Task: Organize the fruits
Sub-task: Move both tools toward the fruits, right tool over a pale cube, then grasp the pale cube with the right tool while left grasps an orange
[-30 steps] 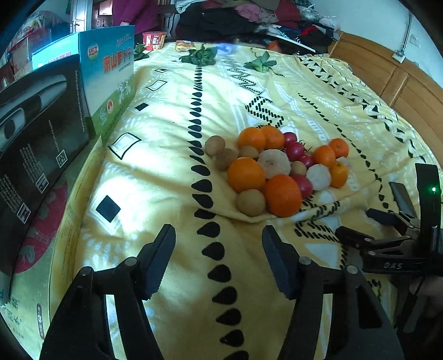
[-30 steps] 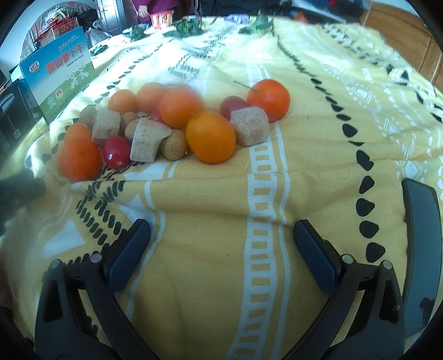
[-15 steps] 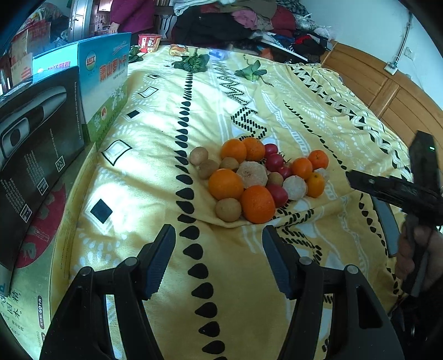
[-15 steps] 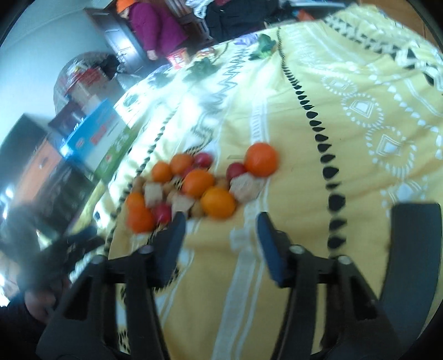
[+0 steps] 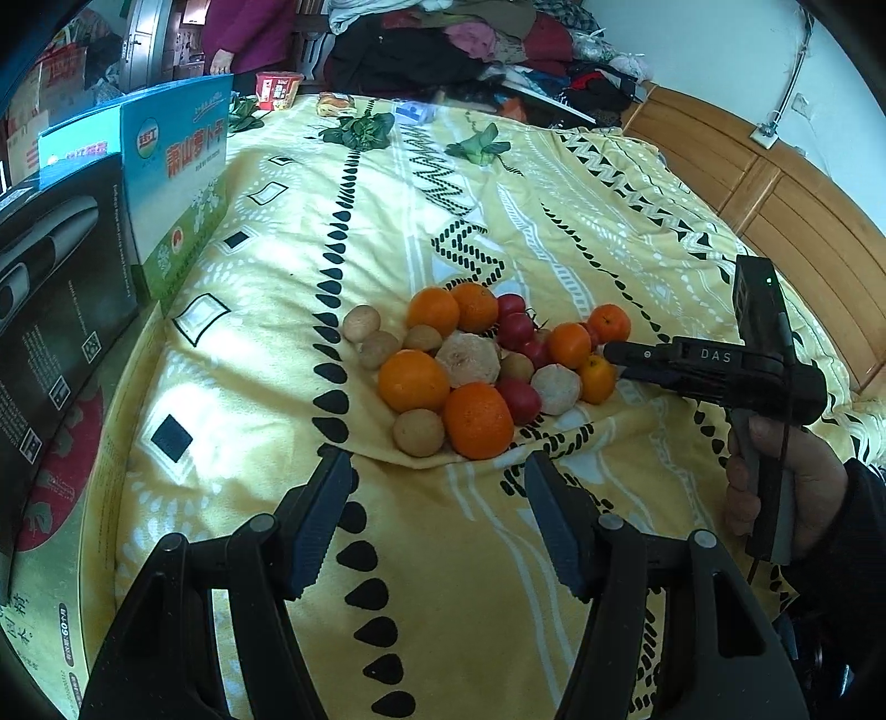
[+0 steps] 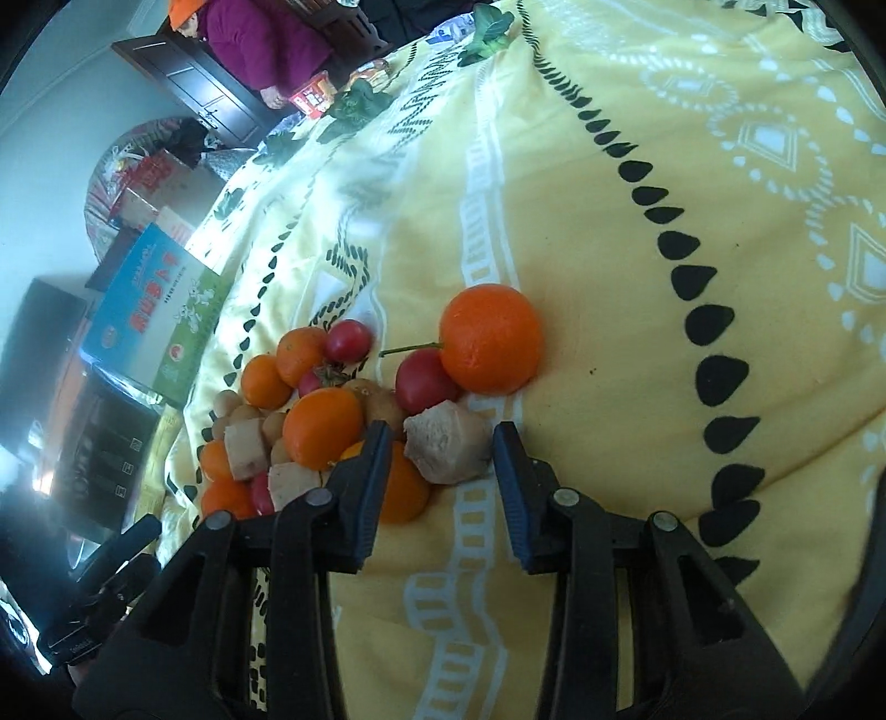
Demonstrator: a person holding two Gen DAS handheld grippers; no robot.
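Note:
A pile of fruit lies on a yellow patterned blanket (image 5: 266, 343): oranges (image 5: 477, 420), red tomatoes (image 5: 515, 329), small brown round fruits (image 5: 418, 432) and pale peeled chunks (image 5: 468, 359). My left gripper (image 5: 437, 520) is open and empty, hovering just short of the pile's near edge. My right gripper (image 6: 438, 482) is open and held above the pile, with a pale chunk (image 6: 449, 441) seen between its jaws and a large orange (image 6: 490, 338) beyond. The right gripper also shows in the left wrist view (image 5: 612, 352), at the pile's right side.
A blue and green carton (image 5: 177, 183) and a black box (image 5: 50, 288) stand along the bed's left edge. Green leaves (image 5: 360, 130) and a red snack cup (image 5: 278, 90) lie at the far end. A wooden headboard (image 5: 786, 205) runs along the right. A person in purple (image 6: 260, 39) stands beyond.
My right gripper has moved in over the fruit pile from the right, and its jaws are narrower than a second ago. My left gripper stays open and has moved little since half a second ago.

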